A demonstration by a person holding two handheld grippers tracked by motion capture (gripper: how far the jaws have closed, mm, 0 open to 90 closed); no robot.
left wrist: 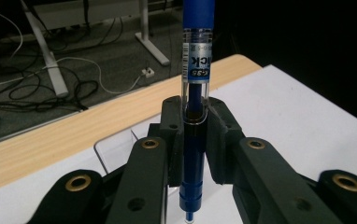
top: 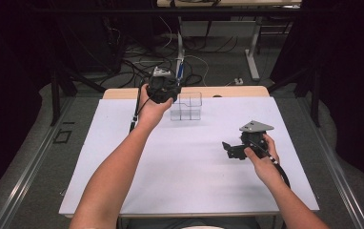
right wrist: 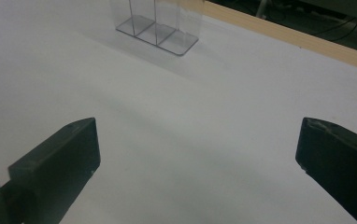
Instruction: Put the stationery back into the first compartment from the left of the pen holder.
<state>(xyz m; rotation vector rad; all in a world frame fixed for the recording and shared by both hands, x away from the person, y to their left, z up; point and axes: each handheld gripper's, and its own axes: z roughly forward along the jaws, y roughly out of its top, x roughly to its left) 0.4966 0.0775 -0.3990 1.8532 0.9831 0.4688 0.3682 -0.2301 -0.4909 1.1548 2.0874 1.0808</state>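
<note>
High view: the left gripper (top: 162, 88) is clamped on a blue pen (left wrist: 193, 121), held upright just beside the clear divided holder (top: 186, 106) at the far edge of the bench (top: 185, 162). The pen should be kept vertical, centred over one compartment, then lowered before release. The right gripper (top: 231, 150) is held apart and empty over the bench.

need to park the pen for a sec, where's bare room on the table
Most of the white table top is bare: the wide patch between the two forearms, and the near left corner. In the right gripper view, the stretch ahead of the right gripper, open with nothing between its jaws, is bare up to the clear holder. It is crowded only at the far edge, where the left gripper holds the pen beside the holder.
</note>
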